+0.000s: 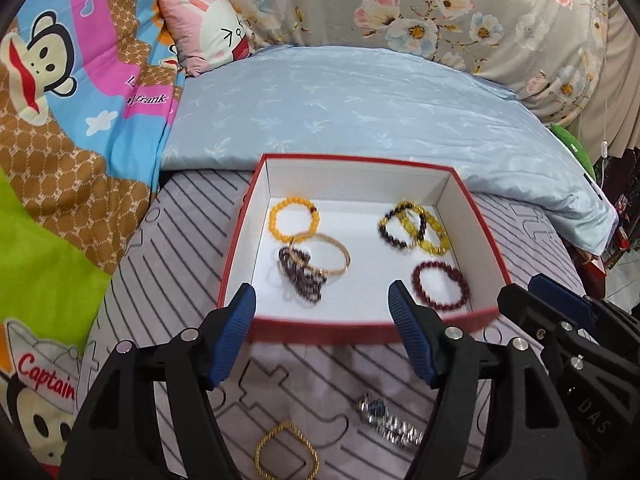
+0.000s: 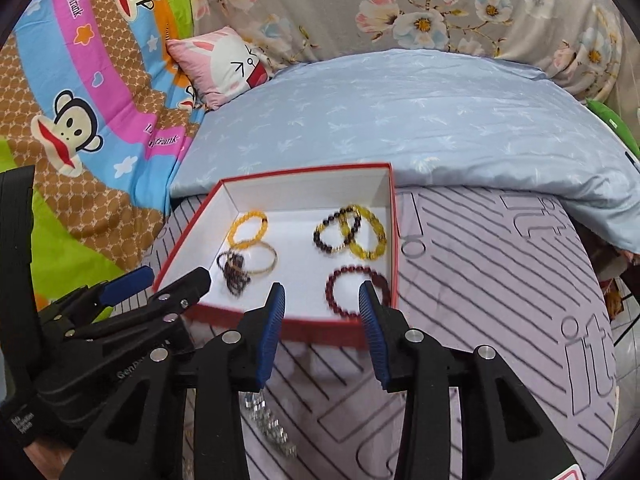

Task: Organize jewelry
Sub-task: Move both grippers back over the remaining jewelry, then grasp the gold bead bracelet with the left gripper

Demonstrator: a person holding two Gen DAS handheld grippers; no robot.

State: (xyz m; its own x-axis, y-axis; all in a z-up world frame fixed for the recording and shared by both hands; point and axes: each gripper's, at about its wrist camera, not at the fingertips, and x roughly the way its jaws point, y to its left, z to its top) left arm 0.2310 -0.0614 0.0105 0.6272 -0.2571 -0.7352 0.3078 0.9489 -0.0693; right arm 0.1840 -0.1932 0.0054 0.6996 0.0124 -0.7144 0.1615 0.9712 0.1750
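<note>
Left gripper point(image 1: 322, 312) hangs with jaws spread, nothing between the blue pads, tips over the near edge of the red box point(image 1: 486, 236). Right gripper point(image 2: 322, 310) is also released, jaws apart and empty, tips over the near wall of the same box, just above the dark red bead bracelet point(image 2: 354, 290).

Inside the box, on its white floor: orange bead bracelet point(image 1: 291, 218) at 10 o'clock, thin gold bangle point(image 1: 322, 253) touching it and overlapping a dark purple bead strand point(image 1: 300, 276) near centre-left. At 2 o'clock a dark-and-amber bead bracelet point(image 1: 400, 227) overlaps a yellow bead bracelet point(image 1: 430, 234). Dark red bracelet sits alone at 4 o'clock.

Outside the box, at 6 o'clock on the striped grey mat point(image 1: 192, 216): silver watch point(image 1: 390, 424) and gold chain bracelet point(image 1: 287, 454), both lying loose between the left gripper's arms in its view.

Box sits on the mat; light blue quilt point(image 1: 360, 108) at 12 o'clock, monkey-print blanket point(image 1: 72, 128) at 9 o'clock, pink rabbit pillow point(image 1: 208, 32) at 11 o'clock, floral fabric point(image 1: 440, 8) behind.
</note>
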